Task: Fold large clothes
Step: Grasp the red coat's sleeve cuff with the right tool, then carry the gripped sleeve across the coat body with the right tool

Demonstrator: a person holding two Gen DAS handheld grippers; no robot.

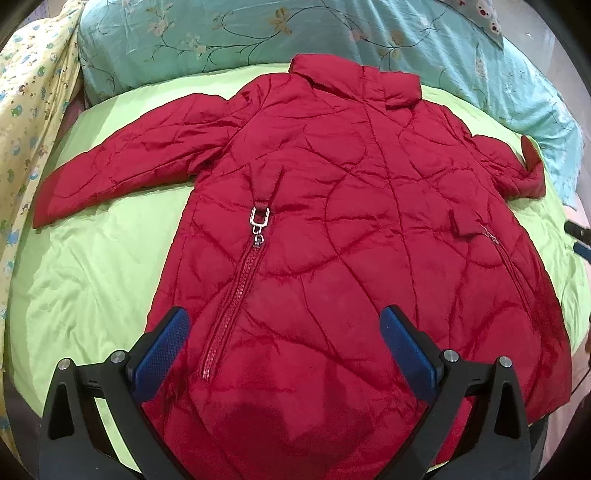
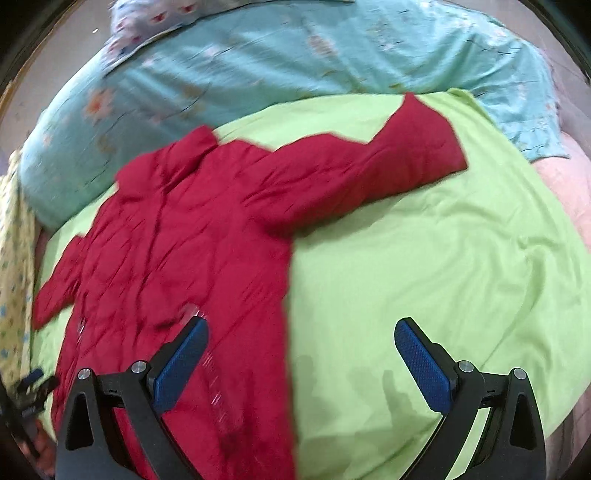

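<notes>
We're hovering both tools wide, left tool [image 1: 282, 325] and right tool [image 2: 299, 338], over the red coat [image 1: 332, 229] lying flat on the green sheet [image 1: 92, 266].

blurred: right wrist view throughout, red jacket [image 2: 177, 251] stitching smeared | cut off: jacket hem at bottom edge of left wrist view | unclear: dark object [image 1: 580, 236] at right edge

A lime-green sheet [image 1: 103, 258] covers the bed, lightly creased. Behind it lies teal bedding with a floral print [image 1: 221, 33]. Along the left runs a pale yellow patterned cloth [image 1: 26, 110]. Pink fabric [image 2: 565, 177] shows at the right edge.
</notes>
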